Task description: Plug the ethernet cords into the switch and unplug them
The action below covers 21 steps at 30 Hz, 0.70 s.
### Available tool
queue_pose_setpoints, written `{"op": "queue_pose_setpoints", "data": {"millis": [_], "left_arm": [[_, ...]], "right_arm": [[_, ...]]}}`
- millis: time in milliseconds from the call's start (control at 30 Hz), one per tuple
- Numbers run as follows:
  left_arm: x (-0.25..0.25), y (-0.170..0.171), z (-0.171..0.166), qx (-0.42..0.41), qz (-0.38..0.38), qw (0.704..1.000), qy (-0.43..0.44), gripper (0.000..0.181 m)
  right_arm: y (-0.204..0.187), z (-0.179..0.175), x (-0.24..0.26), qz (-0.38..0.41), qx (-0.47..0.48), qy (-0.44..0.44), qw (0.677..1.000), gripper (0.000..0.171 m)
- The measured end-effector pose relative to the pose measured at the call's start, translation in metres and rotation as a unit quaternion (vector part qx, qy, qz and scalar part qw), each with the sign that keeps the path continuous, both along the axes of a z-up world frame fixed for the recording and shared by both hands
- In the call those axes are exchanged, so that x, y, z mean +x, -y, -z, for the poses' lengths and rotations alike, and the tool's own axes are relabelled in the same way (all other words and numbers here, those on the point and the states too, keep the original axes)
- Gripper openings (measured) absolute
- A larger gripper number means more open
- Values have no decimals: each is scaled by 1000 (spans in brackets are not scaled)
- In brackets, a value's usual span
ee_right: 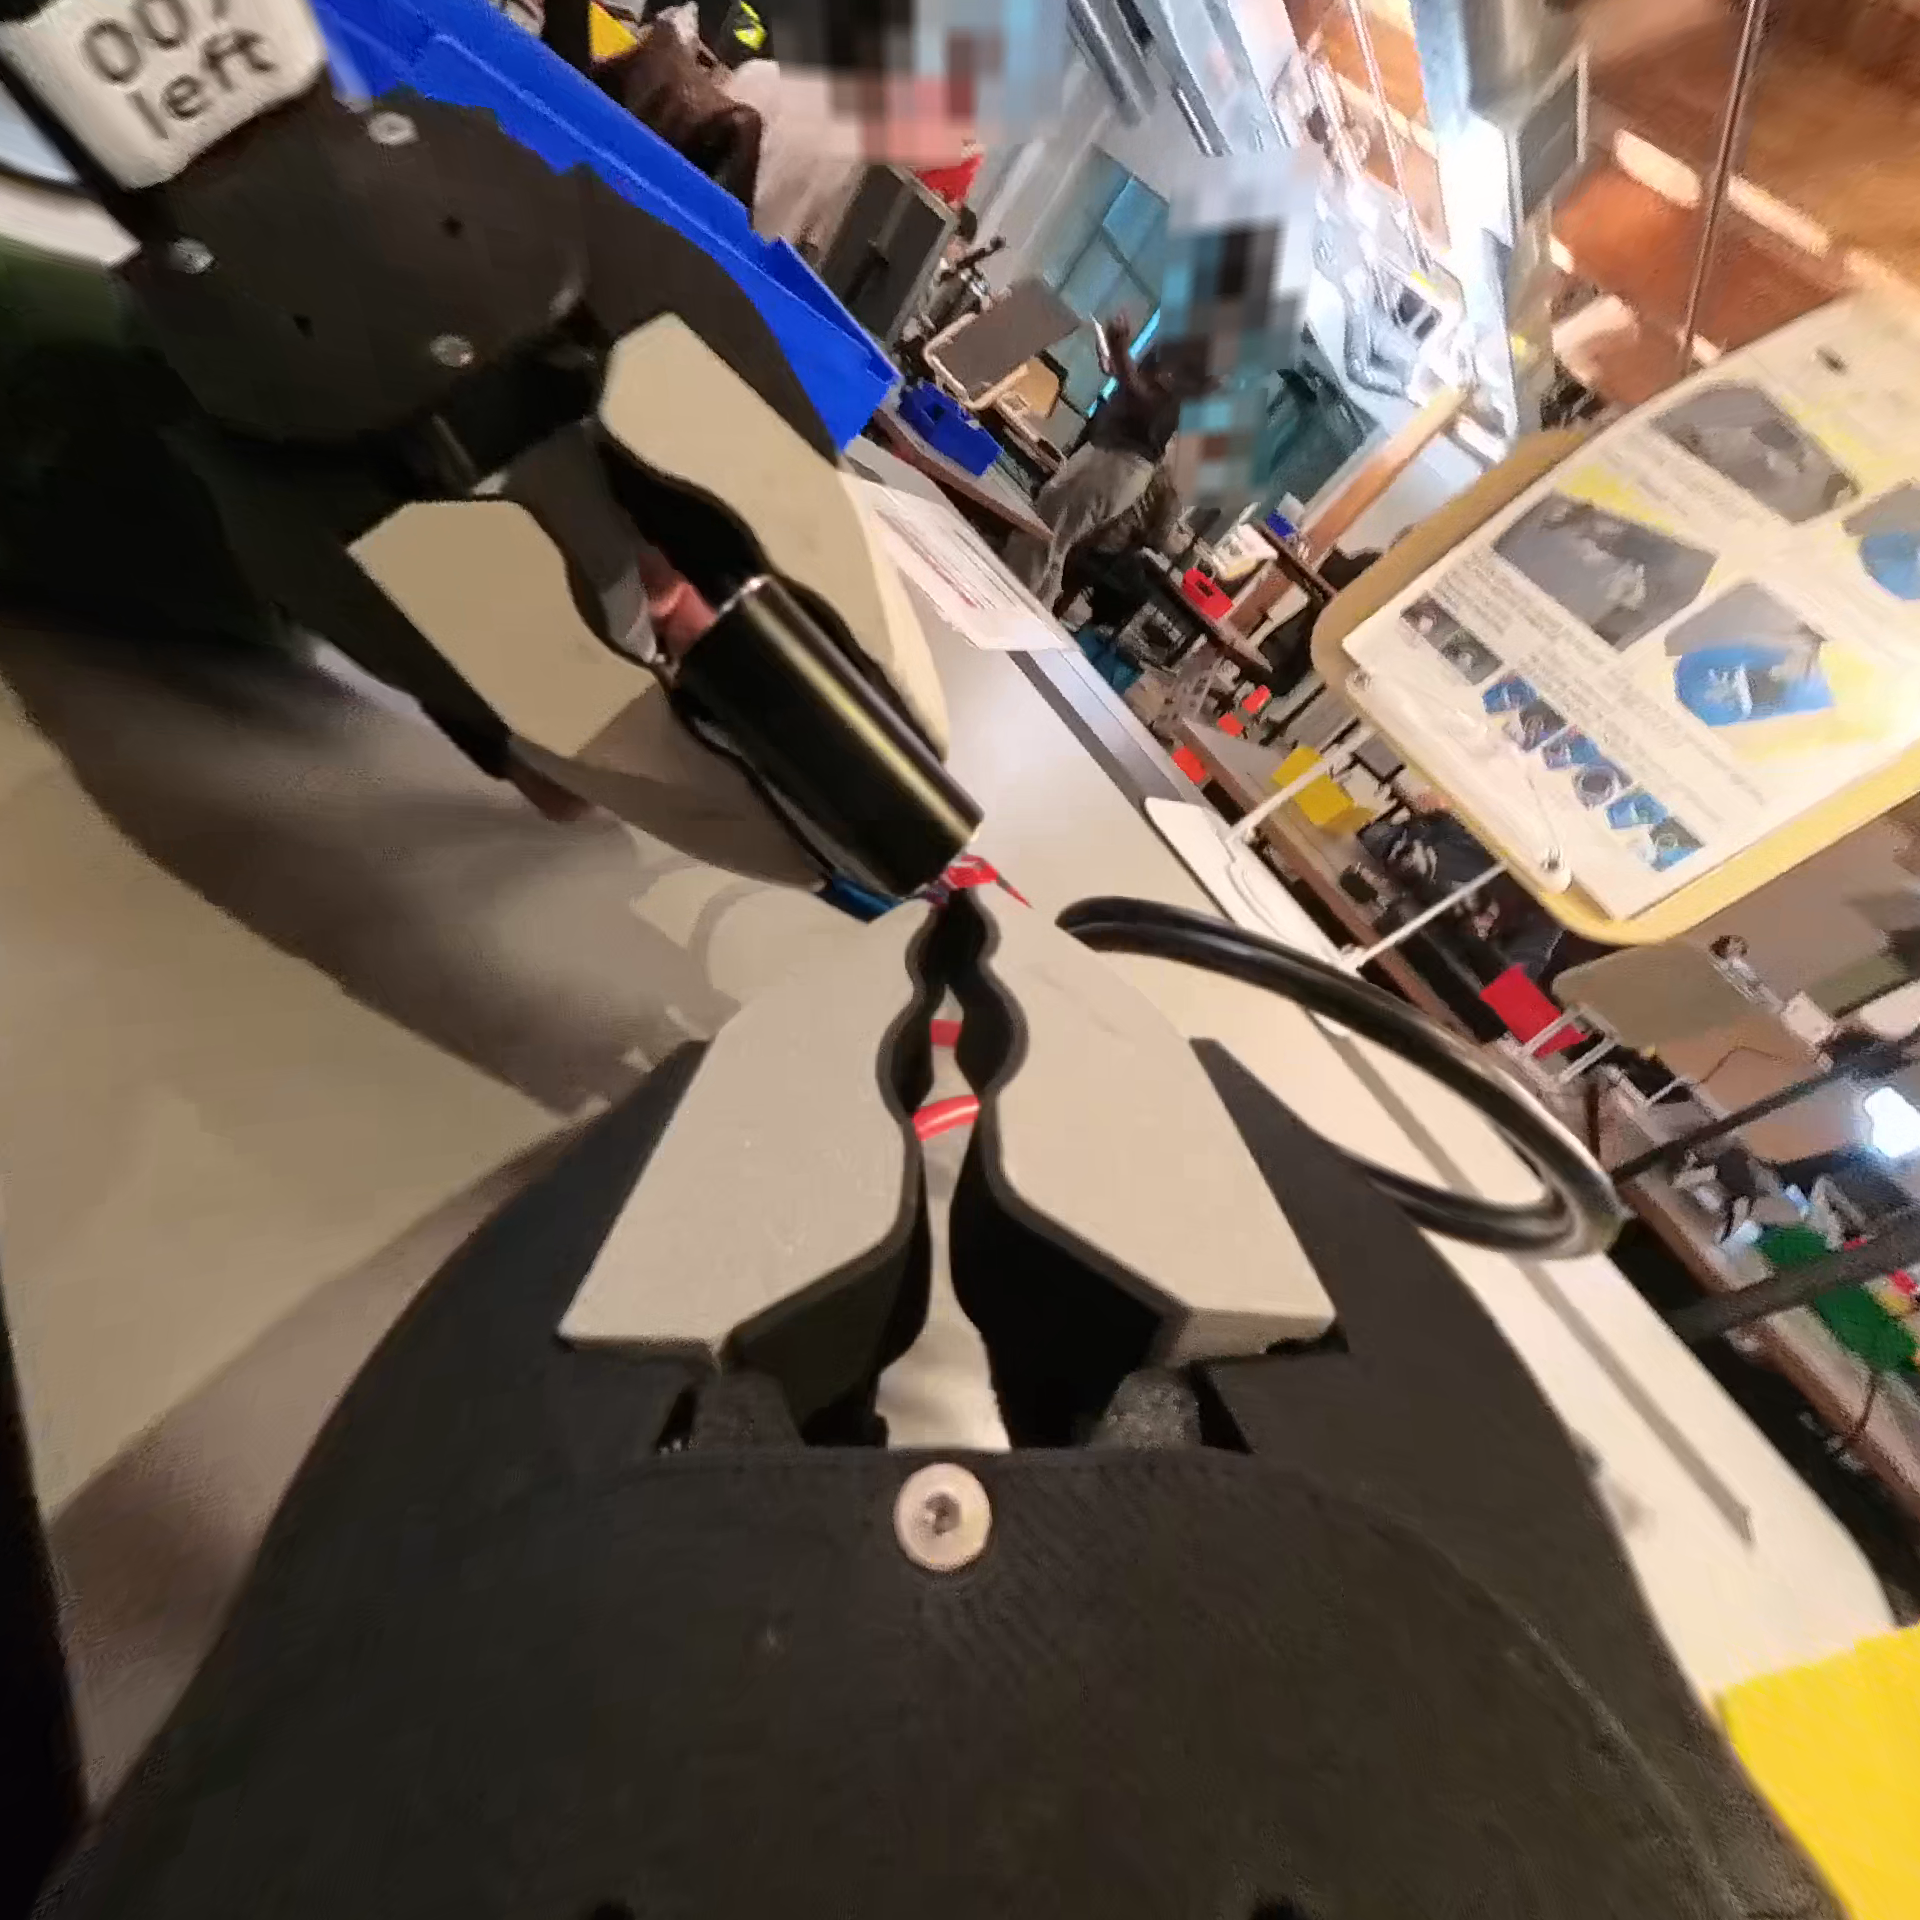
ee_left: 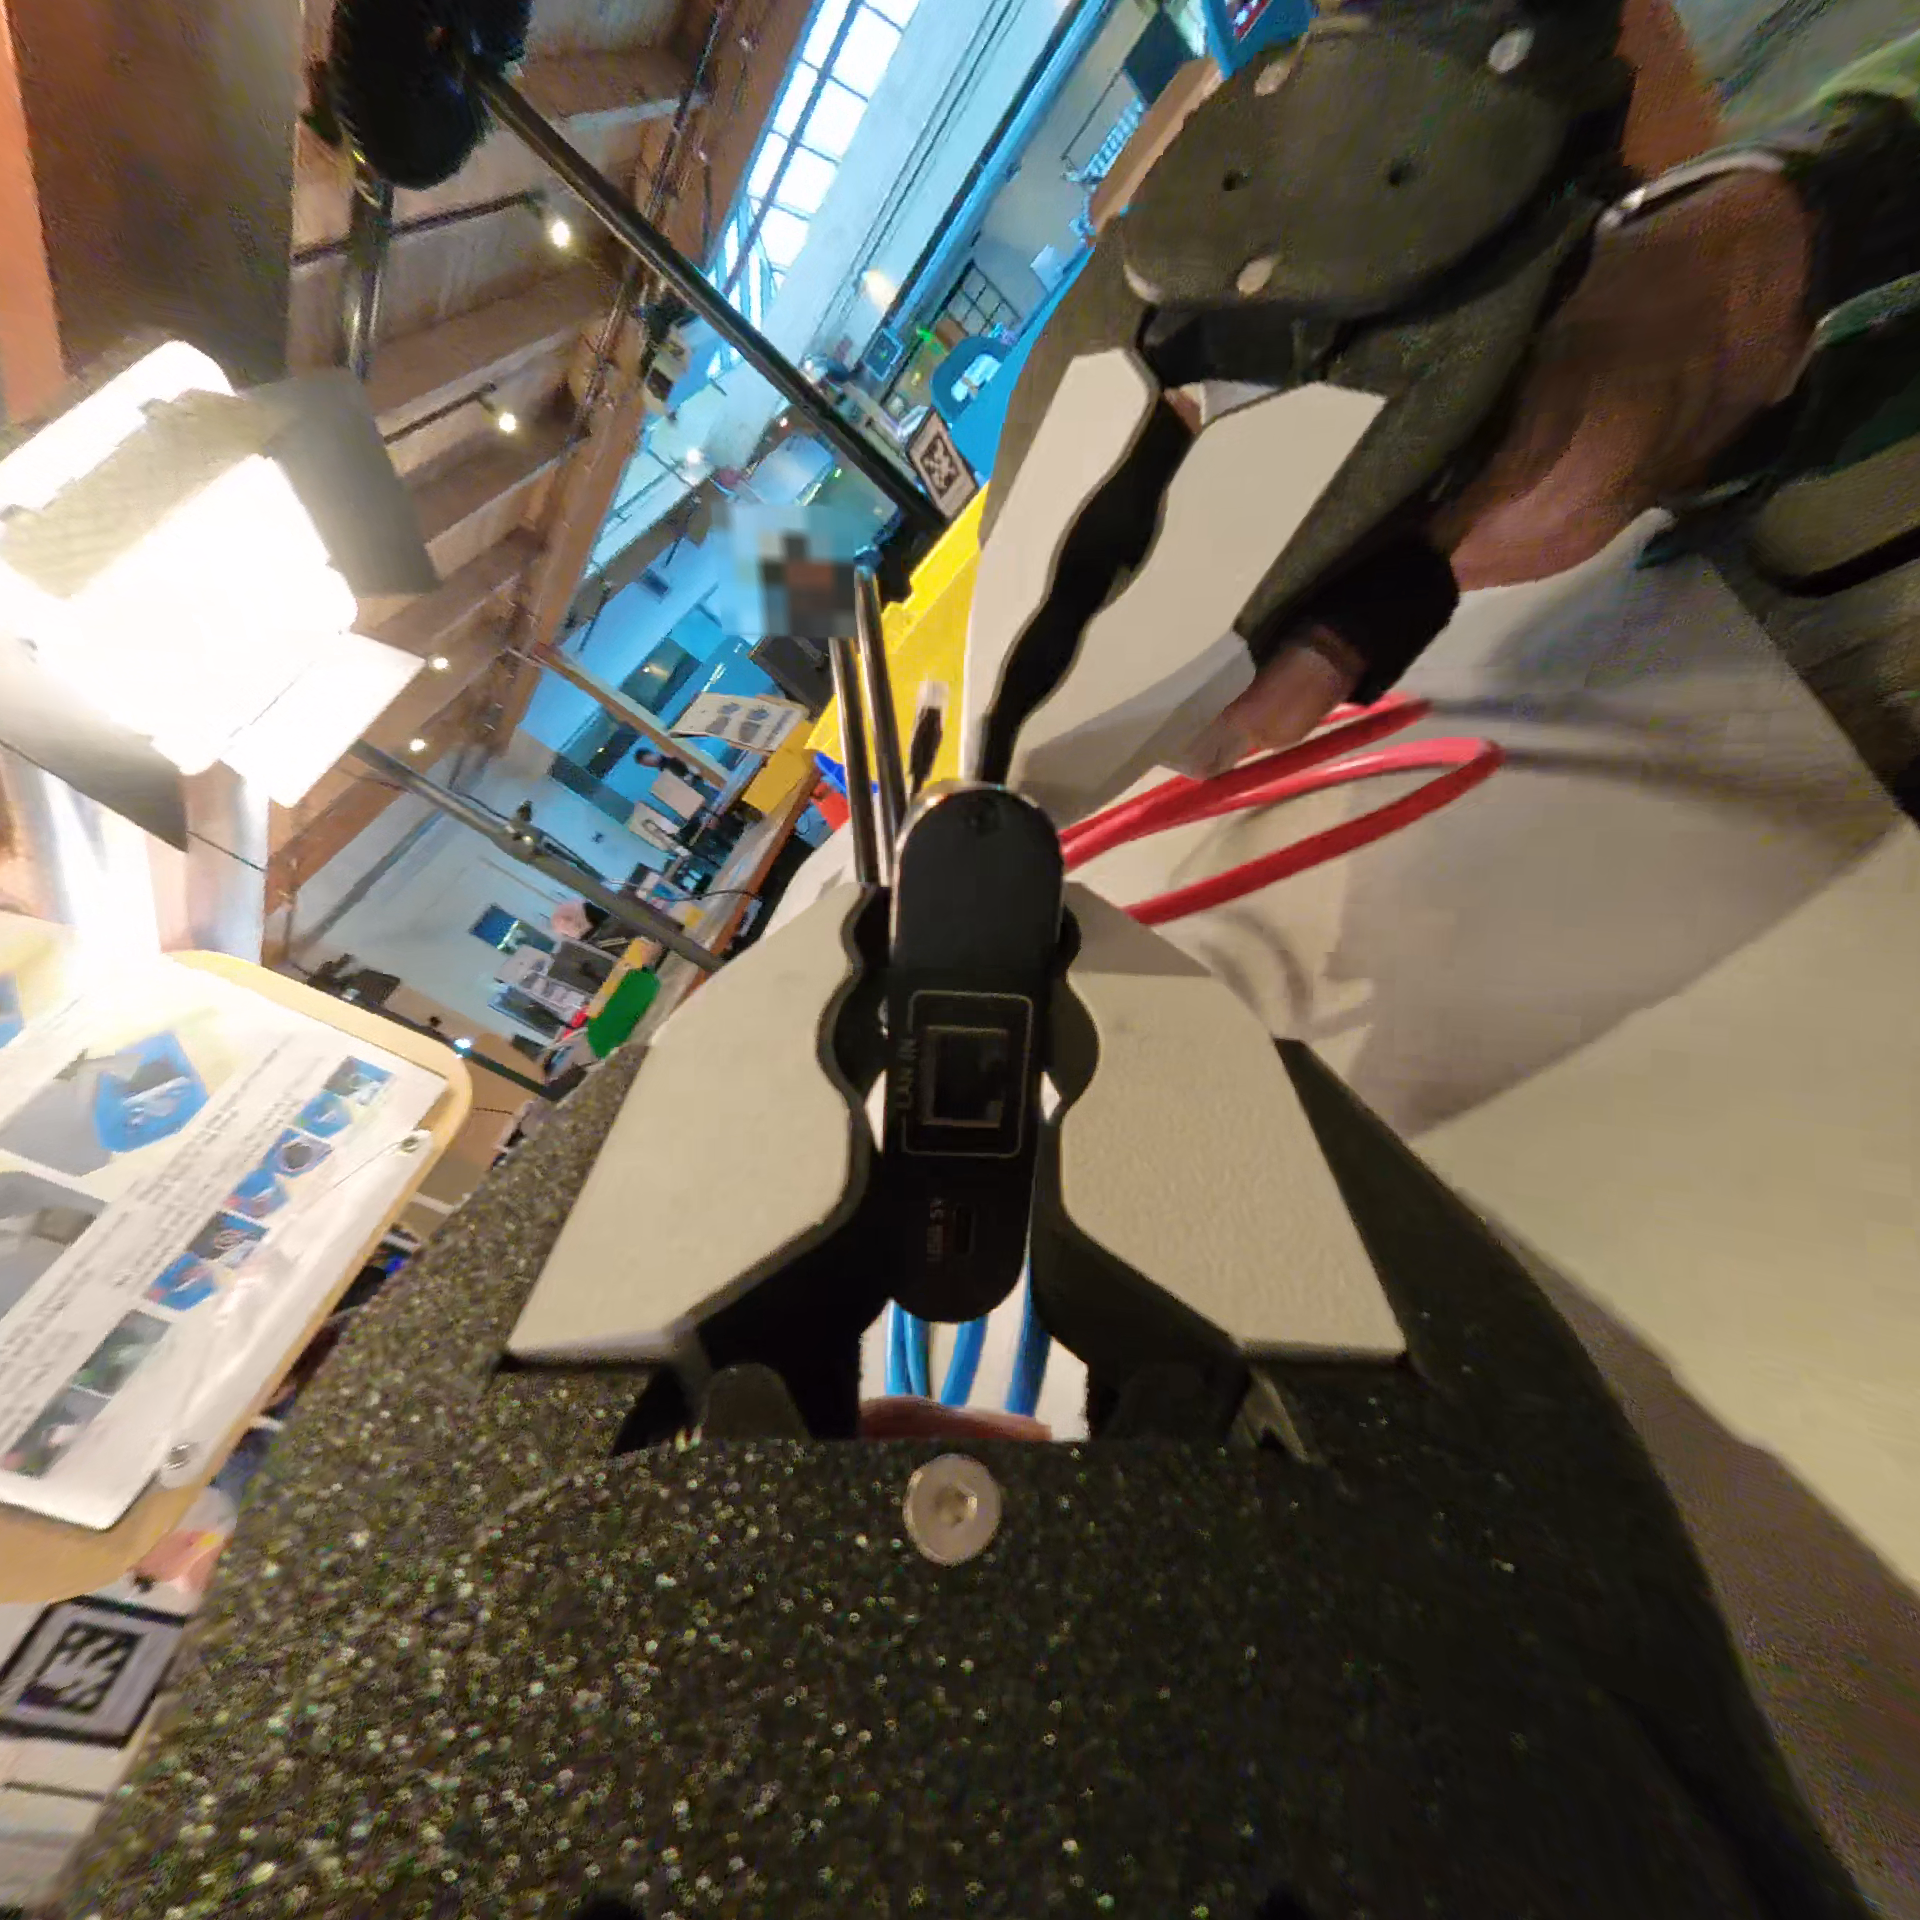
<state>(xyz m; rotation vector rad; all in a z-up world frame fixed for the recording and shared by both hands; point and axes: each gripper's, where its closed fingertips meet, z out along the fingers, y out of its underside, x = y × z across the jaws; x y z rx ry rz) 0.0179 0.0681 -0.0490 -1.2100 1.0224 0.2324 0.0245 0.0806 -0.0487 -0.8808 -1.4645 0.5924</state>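
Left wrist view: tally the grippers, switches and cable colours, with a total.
Grippers: 2, left gripper and right gripper
Switch: 1
Cable colours: 2, red cable and blue cable
Total: 5

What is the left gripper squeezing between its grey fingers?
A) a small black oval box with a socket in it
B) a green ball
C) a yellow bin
A: the left gripper is clamped on the small black oval switch, whose square socket faces the camera.

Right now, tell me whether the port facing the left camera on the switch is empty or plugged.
Empty. The switch, clamped in the left gripper, shows an open port with no connector in it.
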Motion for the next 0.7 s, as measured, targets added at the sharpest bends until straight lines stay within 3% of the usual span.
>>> {"op": "queue_pose_setpoints", "data": {"millis": [33, 233, 333, 433, 700], "left_arm": [[-1, 0, 0, 2, -3, 1000, -5, 28], [7, 5, 6, -26, 39, 999, 6, 28], [10, 10, 3, -25, 59, 998, 18, 28], [12, 12, 3, -26, 72, 997, 24, 29], [17, 17, 5, -35, 100, 994, 30, 30]], "right_arm": [[0, 1, -2, 3, -7, 4, 1000, 1], [8, 9, 7, -52, 65, 22, 996, 0], [7, 3, 8, -37, 105, -4, 994, 14], [7, 3, 8, -37, 108, -5, 993, 21], [12, 8, 8, -65, 95, 3, 993, 19]]}}
